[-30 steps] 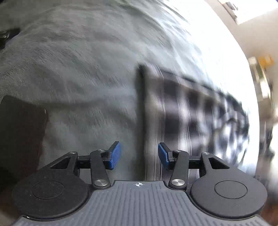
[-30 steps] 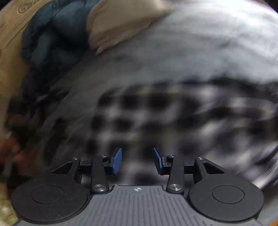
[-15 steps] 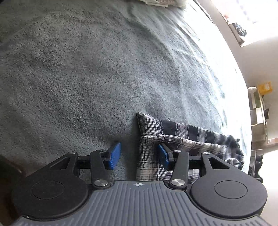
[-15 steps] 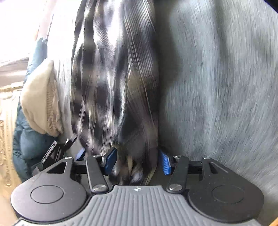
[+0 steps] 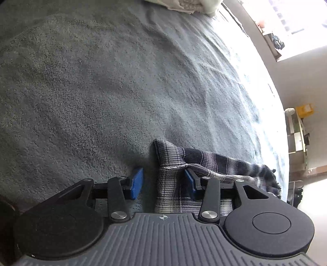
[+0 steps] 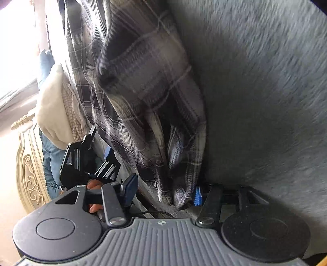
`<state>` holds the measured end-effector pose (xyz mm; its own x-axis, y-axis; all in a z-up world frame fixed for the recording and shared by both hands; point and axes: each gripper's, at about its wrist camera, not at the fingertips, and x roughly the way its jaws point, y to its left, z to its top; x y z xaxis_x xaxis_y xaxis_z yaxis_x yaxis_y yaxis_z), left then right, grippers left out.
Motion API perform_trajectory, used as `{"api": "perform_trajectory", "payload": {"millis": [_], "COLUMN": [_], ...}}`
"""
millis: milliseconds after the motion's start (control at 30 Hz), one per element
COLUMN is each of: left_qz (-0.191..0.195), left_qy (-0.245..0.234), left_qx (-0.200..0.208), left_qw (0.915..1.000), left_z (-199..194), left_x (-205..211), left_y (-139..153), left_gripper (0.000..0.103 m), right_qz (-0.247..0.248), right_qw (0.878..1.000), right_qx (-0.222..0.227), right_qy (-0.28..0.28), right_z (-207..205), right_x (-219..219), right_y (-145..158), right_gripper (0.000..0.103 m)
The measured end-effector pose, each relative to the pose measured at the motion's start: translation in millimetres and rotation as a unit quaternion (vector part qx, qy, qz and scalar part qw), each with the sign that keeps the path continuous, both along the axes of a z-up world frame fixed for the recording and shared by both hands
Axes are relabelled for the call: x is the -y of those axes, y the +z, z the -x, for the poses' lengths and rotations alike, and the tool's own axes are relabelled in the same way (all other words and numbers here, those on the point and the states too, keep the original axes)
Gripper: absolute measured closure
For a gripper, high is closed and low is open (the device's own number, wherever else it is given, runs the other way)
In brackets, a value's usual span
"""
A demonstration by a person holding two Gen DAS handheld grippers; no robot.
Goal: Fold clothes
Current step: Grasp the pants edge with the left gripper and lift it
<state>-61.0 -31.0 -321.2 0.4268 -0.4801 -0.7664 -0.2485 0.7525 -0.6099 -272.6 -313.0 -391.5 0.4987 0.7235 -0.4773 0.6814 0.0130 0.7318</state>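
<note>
A black, grey and white plaid garment (image 5: 214,163) lies bunched on a grey fleece blanket (image 5: 122,92). My left gripper (image 5: 162,183) is open low over the blanket, with the garment's corner lying between its blue pads and against the right pad (image 5: 189,180). In the right wrist view the plaid garment (image 6: 147,92) stretches away in folds. My right gripper (image 6: 163,190) is open with the garment's near edge between its pads. The left gripper (image 6: 85,161) shows at the left of that view, held by a hand.
A cream pillow (image 6: 55,106) and a blue cover (image 6: 49,159) lie by an ornate headboard (image 6: 28,169). Pale folded bedding (image 5: 184,5) sits at the blanket's far end. A window (image 5: 286,26) and shelving (image 5: 298,133) stand beyond the bed's right edge.
Both grippers swung down to the garment's edges and settled there, jaws still open. The views went from blurred motion to nearly still. The cloth now lies between both pairs of pads.
</note>
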Motion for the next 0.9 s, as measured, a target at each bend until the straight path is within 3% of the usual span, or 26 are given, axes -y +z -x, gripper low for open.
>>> {"api": "perform_trajectory", "payload": {"millis": [100,200,267,333,567,900], "left_qz": [-0.005,-0.014,-0.024,-0.029,-0.037,-0.056], "left_qy": [0.002,0.008,0.011,0.019,0.059,0.063], "left_qx": [0.011,0.02,0.027,0.027,0.032,0.094], "left_qw": [0.9999,0.9997,0.9993,0.999,0.9971,0.992], "left_z": [-1,1,3,5,13,15], "left_x": [3,8,11,11,13,58], "left_y": [0,1,5,8,36,98], "left_gripper": [0.075,0.087,0.092,0.094,0.097,0.098], "right_qz": [-0.01,-0.009,-0.001,0.005,0.013,-0.01], "right_qw": [1.0,1.0,1.0,1.0,0.997,0.988], "right_qx": [-0.006,-0.007,-0.003,0.007,0.067,0.15], "right_qy": [-0.019,-0.017,-0.006,0.0,0.038,0.027], "right_z": [-2,-1,-2,-2,-14,-24], "right_x": [0,-4,-6,-6,4,52], "right_y": [-1,0,1,6,23,68], "right_gripper": [0.049,0.068,0.087,0.092,0.093,0.094]}}
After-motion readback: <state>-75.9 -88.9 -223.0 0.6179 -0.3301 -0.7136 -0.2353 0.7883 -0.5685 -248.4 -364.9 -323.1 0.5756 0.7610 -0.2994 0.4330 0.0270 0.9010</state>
